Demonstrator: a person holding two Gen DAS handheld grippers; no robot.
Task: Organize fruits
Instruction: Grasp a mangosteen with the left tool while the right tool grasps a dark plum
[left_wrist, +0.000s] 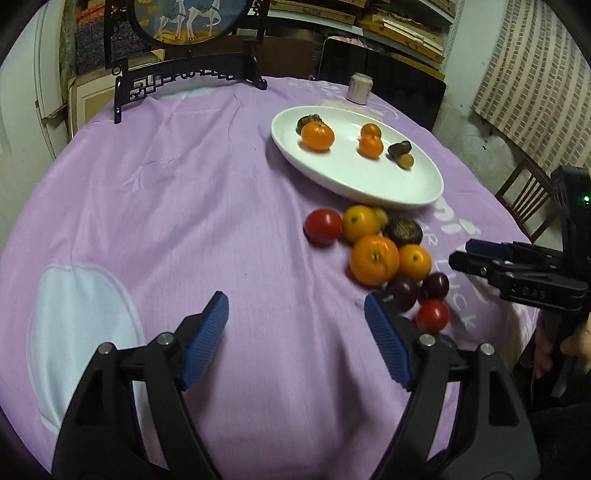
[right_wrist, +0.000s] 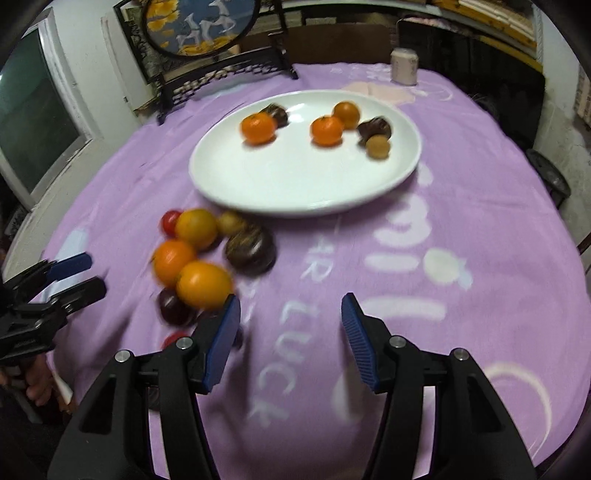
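Note:
A white oval plate (left_wrist: 369, 177) (right_wrist: 295, 177) on the purple cloth holds several fruits: oranges (left_wrist: 317, 136) (right_wrist: 258, 127), dark fruits and a small tan one (right_wrist: 378, 147). A pile of loose fruit lies on the cloth in front of it: oranges (left_wrist: 374, 260) (right_wrist: 204, 284), red tomatoes (left_wrist: 323, 226), a dark brown fruit (left_wrist: 403, 231) (right_wrist: 251, 249) and dark plums (left_wrist: 436, 285). My left gripper (left_wrist: 295, 317) is open and empty, just left of the pile. My right gripper (right_wrist: 290, 317) is open and empty, just right of the pile; it also shows in the left wrist view (left_wrist: 465, 256).
A black stand with a round deer picture (left_wrist: 184, 74) (right_wrist: 207, 48) stands at the table's far edge. A small pale can (left_wrist: 359, 88) (right_wrist: 404, 66) sits behind the plate. Chairs (left_wrist: 524, 195) stand at the right. The cloth (right_wrist: 443, 229) carries white print.

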